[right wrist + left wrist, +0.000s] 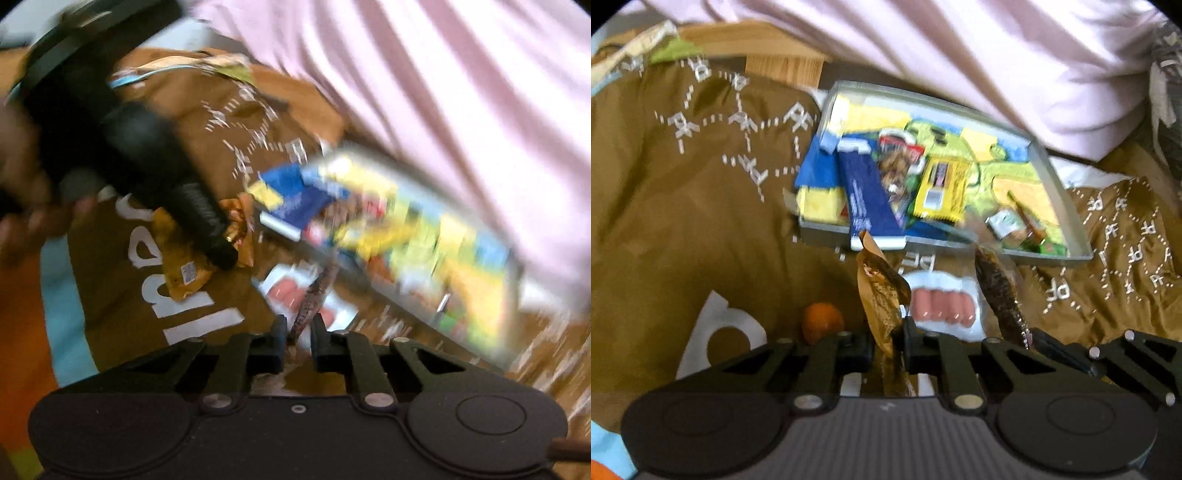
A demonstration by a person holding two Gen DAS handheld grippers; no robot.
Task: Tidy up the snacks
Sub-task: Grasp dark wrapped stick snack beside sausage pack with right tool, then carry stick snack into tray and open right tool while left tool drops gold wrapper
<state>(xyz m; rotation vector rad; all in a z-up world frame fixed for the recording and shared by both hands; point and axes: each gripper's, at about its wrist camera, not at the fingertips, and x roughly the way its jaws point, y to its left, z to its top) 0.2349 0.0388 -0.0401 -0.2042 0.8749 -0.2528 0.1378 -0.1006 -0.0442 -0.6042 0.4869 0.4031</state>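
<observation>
The left gripper (888,343) has its black jaws pressed together on a golden-brown crinkled foil snack packet (881,295), which stands upright between the pads and rises toward twelve o'clock in the left wrist view. The right gripper (297,339) likewise pinches a dark brown mottled snack packet (314,291), a thin strip seen edge-on and slanting toward one o'clock; in the left wrist view the same packet hangs at about three o'clock of the golden one, apart from it. On the brown bedcover with white lettering (683,206), between the two held packets, lies a clear-and-white pack of pink sausages (942,306). A round orange fruit (823,322) sits on the cover at nine o'clock of the left jaws. At twelve o'clock, well beyond the grippers, rests a shallow grey-rimmed rectangular tray (1067,206) with a yellow, green and blue printed floor; it holds a dark blue flat box (866,195) overhanging the near rim, a yellow packet (942,190) and several smaller wrappers too blurred to identify. Pale pink fabric (960,55) fills the top of both views. The right wrist view is heavily motion-blurred.
</observation>
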